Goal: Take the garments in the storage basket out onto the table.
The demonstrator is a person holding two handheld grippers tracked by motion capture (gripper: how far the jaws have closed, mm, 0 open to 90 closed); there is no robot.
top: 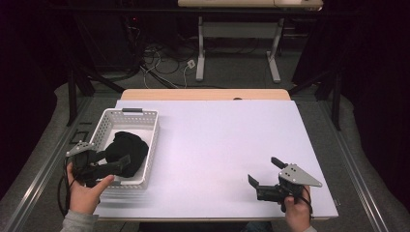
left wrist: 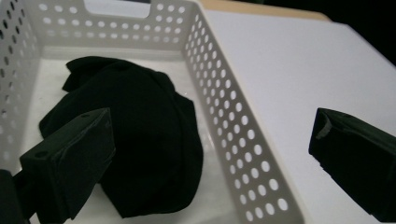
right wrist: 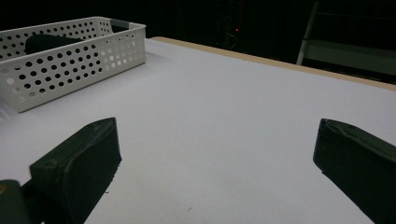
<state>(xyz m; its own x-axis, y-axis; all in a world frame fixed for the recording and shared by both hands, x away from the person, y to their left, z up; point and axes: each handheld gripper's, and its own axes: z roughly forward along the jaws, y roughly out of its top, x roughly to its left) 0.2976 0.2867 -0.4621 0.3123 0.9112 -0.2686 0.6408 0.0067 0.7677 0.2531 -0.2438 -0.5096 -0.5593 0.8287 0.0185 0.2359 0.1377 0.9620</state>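
Left tool (left wrist: 210,158) jaws apart, straddling basket (left wrist: 243,140) wall beside black cloth (left wrist: 140,140); right tool (right wrist: 215,177) apart over bare table (right wrist: 233,102).

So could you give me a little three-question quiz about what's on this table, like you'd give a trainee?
1. True or false: the black cloth lies inside the white basket.
2. Which gripper is at the basket? A) left gripper B) right gripper
3. Fill in: the left gripper's jaws straddle the basket's side wall, one jaw inside and one over the ____.

Key
1. True.
2. A. The right gripper is open over the bare white table, away from the basket.
3. Table. The left gripper is open and holds nothing.
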